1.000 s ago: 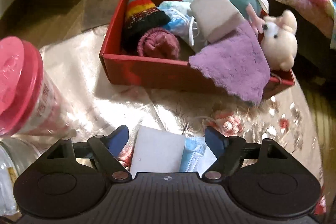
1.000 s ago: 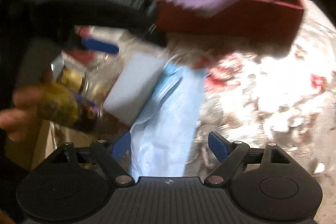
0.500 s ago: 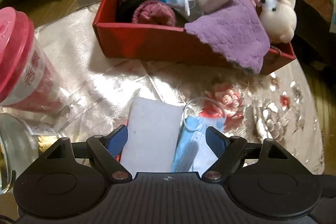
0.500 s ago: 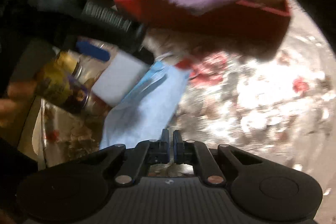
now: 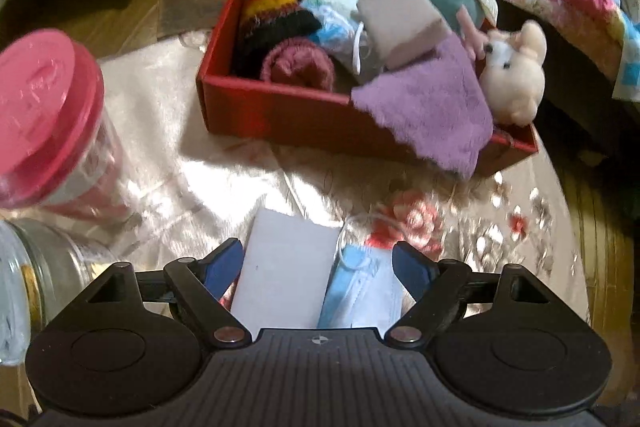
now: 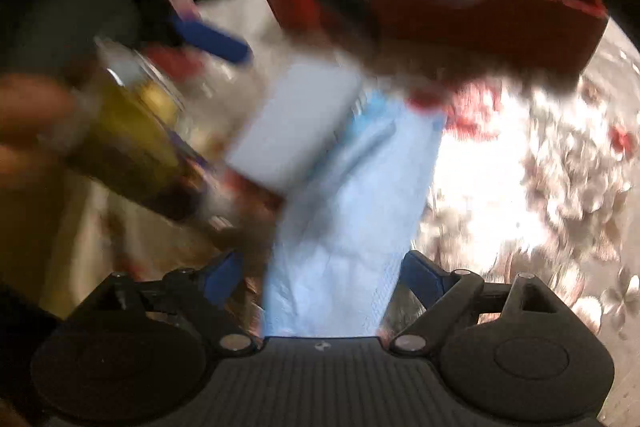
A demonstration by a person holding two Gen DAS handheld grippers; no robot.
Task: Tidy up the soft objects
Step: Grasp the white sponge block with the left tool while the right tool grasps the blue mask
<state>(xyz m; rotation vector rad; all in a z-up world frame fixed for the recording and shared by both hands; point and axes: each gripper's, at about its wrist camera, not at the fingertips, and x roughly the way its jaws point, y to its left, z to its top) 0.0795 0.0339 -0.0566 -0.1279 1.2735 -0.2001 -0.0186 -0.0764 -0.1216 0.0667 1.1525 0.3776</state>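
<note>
Shiny floral-clothed desk (image 5: pixel 168 131) carries a white sponge block (image 5: pixel 286 275) and blue face mask (image 5: pixel 362 291) between the left gripper's (image 5: pixel 318 267) spread fingers, red box (image 5: pixel 280 115) beyond, pink-lidded jar (image 5: pixel 44 115) off left.

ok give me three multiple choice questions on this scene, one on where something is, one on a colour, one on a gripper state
1. Where does the white sponge lie?
A. inside the red box
B. on the tablecloth beside the blue face mask
C. on top of the jar

2. What colour is the lid of the plastic jar?
A. green
B. black
C. pink

3. How does the left gripper stand?
A. open, holding nothing
B. shut on the purple cloth
C. shut on the jar

Answers: 1 B, the sponge sits flat next to the blue face mask, outside the red box. 2 C, the lid is plainly pink. 3 A, its blue fingers are spread wide apart above the sponge and mask.
</note>
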